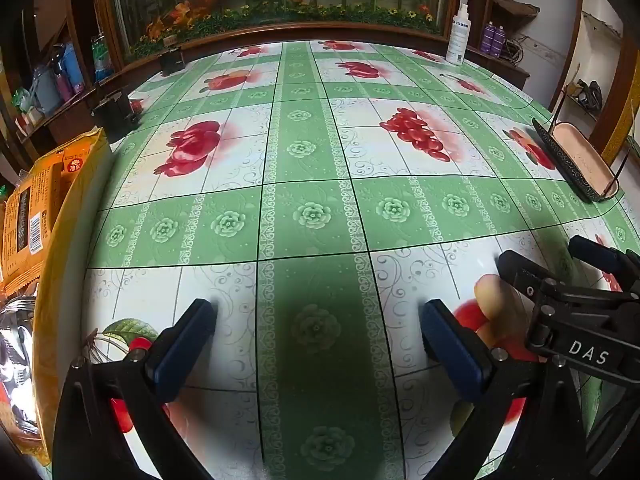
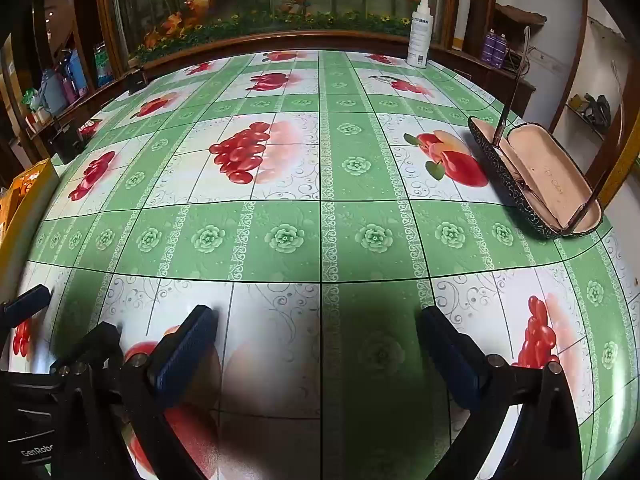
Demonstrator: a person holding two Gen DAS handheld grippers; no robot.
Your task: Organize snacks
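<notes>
Both claws hang low over the tablecloth (image 1: 312,152), side by side, and neither has anything in it: the left gripper (image 1: 320,320) stands wide open with bare cloth between its blue pads, and the right gripper (image 2: 316,328) is spread just as wide, also empty. This looks like the reach stage of the tidy-up, before any pick. The snacks sit at the left edge of the cloth, left of the left gripper: an orange snack bag (image 1: 28,216) with a barcode panel facing us, apparently leaning inside a yellow bin (image 1: 76,240), with a shiny silver packet (image 1: 14,340) below it, only partly in view. The right wrist view catches just a sliver of that bin (image 2: 28,188), far left of the cloth. The orange bag seems to stand with its long axis running up and down the frame, tilted a little, its crimped bottom edge towards the camera; the fisheye bends things, so I would not swear to the lean. The next move, I judge, calls for the left gripper to swing left towards the bin and line its pads across the bag's thin side. Over at the right edge of the cloth lies an open glasses case (image 2: 536,176), well apart from the snacks, and a white bottle (image 2: 419,32) stands at the far edge.
</notes>
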